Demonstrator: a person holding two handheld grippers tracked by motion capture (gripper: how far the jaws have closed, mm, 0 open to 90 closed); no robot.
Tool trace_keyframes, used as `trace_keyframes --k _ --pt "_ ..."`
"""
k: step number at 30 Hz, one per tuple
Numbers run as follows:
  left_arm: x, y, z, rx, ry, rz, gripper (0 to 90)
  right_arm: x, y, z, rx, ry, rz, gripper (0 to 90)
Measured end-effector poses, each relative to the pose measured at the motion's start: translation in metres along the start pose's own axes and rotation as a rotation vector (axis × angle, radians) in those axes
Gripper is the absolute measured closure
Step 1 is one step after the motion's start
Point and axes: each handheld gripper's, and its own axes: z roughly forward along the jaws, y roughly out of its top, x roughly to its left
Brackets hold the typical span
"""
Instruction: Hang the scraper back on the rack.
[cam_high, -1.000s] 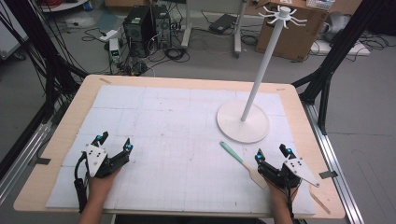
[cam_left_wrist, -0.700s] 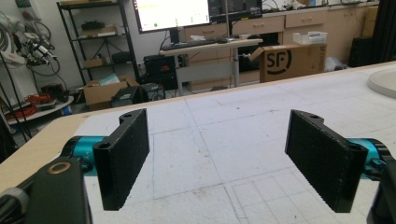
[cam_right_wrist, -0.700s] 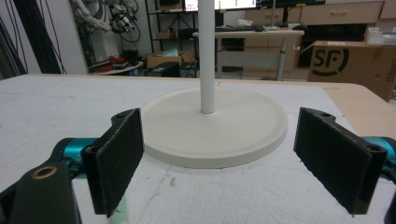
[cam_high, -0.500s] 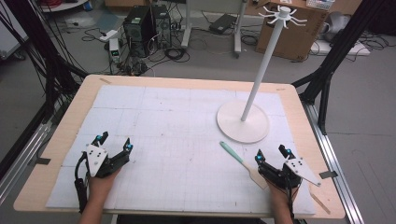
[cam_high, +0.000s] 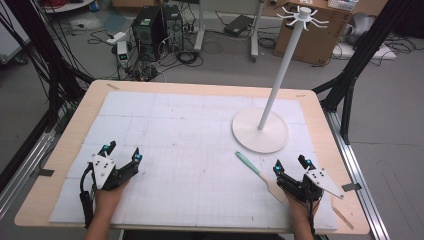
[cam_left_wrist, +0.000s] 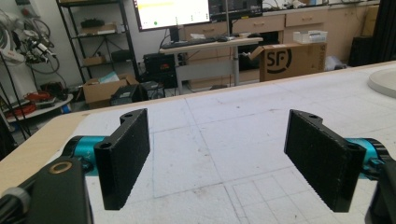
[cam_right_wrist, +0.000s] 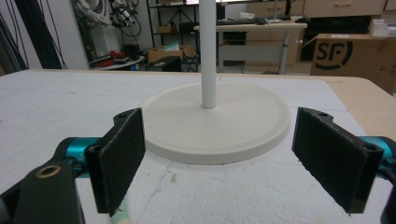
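Note:
A white stand (cam_high: 260, 130) with a round base, a tall pole and hooks at its top rises at the right of the white gridded mat (cam_high: 190, 150). Its base (cam_right_wrist: 215, 123) fills the middle of the right gripper view. A spatula (cam_high: 257, 172) with a teal handle and a pale blade lies on the mat in front of the base. My right gripper (cam_high: 291, 165) rests open just right of the spatula's blade, empty (cam_right_wrist: 217, 163). My left gripper (cam_high: 121, 151) rests open near the mat's front left, nothing between its pads (cam_left_wrist: 219, 161).
The wooden table (cam_high: 320, 107) borders the mat on all sides. Black frame posts (cam_high: 350, 80) stand at the table's corners. Computers, cables and a cardboard box (cam_high: 320, 30) lie on the floor beyond the far edge.

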Motion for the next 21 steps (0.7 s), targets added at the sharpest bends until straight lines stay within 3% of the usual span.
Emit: trace_keyframes --k 6,11,18,21 --pt "-0.0002 0.0001 -0.0001 0.003 -0.004 0.004 23.1 -0.0007 0.0002 0.0017 0.011 -0.002 0.005 16.6" --pt "-0.0019 -0.0008 -0.003 -0.028 -0.011 0.021 21.9 -0.001 0.0007 0.0039 0.029 0.014 0.006 16.6" --pt "-0.001 -0.0003 -0.0013 -0.013 -0.006 0.01 22.6 -0.003 0.0011 0.0034 0.035 0.027 0.026 16.6" --pt "-0.0005 -0.0001 -0.0007 -0.005 -0.007 0.008 23.0 -0.0012 0.001 0.0032 0.033 0.03 0.003 16.6"
